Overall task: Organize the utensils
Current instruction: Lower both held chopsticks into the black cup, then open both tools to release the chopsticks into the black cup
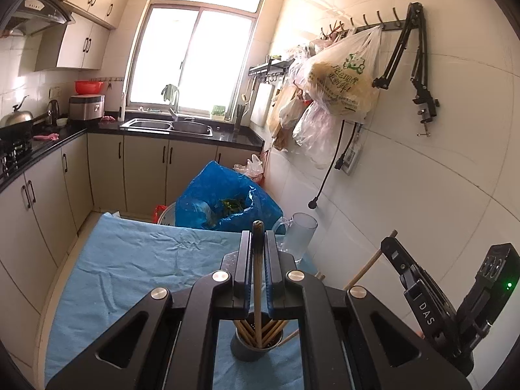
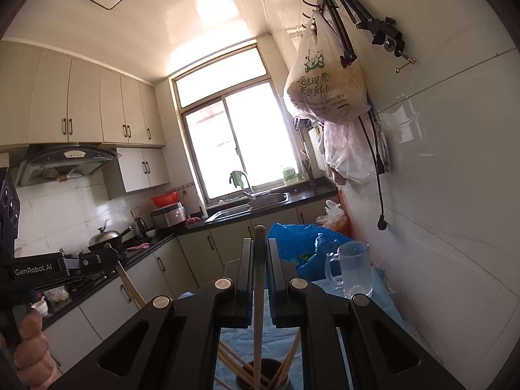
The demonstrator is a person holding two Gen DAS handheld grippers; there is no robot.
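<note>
My left gripper is shut on a wooden chopstick whose lower end reaches into a dark utensil cup holding several more chopsticks, on the blue cloth. My right gripper is shut on another chopstick that points down towards the same cup. The right gripper also shows at the right of the left wrist view, gripping its chopstick. The left gripper also shows at the left edge of the right wrist view.
A clear glass mug stands on the cloth near the white tiled wall; it also shows in the right wrist view. A blue plastic bag lies beyond the table. Hanging bags and a kitchen counter with sink are behind.
</note>
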